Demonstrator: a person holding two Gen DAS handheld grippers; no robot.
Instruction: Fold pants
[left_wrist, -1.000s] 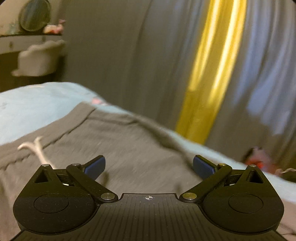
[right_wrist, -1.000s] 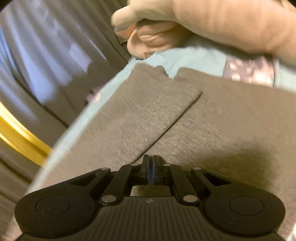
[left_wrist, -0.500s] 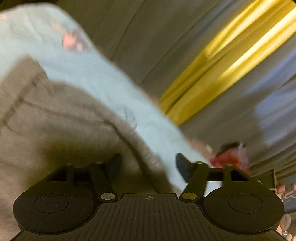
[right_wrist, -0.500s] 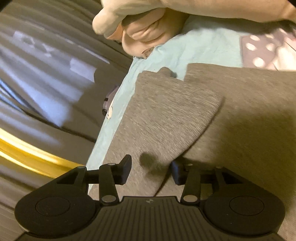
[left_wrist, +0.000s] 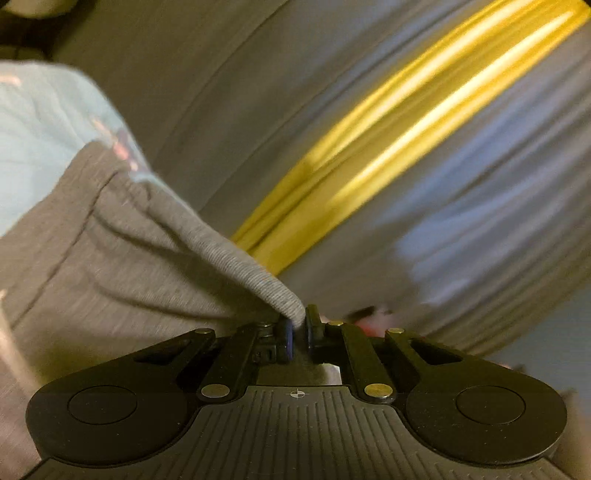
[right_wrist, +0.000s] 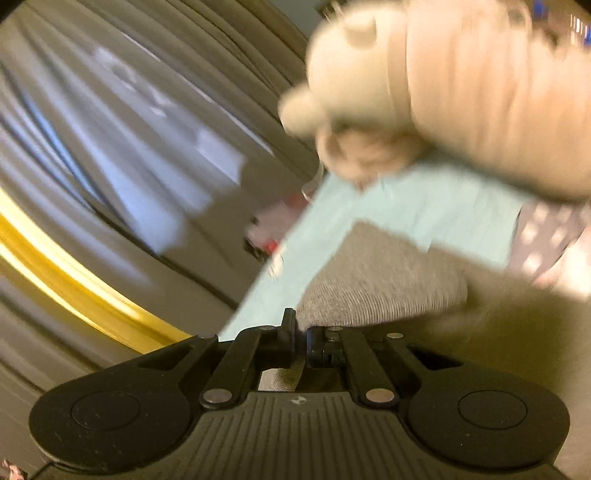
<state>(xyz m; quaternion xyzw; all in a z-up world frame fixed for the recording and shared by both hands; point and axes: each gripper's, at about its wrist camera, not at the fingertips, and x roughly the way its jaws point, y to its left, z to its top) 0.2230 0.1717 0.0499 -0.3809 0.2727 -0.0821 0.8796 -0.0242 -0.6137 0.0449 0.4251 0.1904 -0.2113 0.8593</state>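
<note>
The grey pants (left_wrist: 110, 258) lie across the light blue bedsheet (left_wrist: 44, 125), and both claws have a bite of them. The left gripper (left_wrist: 298, 330) is clenched on a ribbed edge of the pants, which rises from the sheet in a taut ridge straight into the closed fingers. The right gripper (right_wrist: 301, 338) is clamped too, with a ribbed grey fold (right_wrist: 380, 284) of the pants pinched between its fingers and bunched just above them; the rest of the cloth spreads away in shadow to the right of that fold.

Beyond the pants, at the far edge of the bedsheet (right_wrist: 424, 206), sits a beige plush toy (right_wrist: 443, 92), badly blurred. A spotted fabric (right_wrist: 546, 236) lies on the sheet just right of the pants. Behind the bed hang grey curtains (left_wrist: 461, 184) with a bright yellow curtain strip (left_wrist: 388, 147) between them. A small red and white object (right_wrist: 266, 236) shows past the sheet's edge; I cannot tell what it is. There are no containers to speak of.

Half a second ago both claws stood open with the cloth between their fingers. Now each has closed on the fabric, and the edge in the left claw has lifted off the sheet.
</note>
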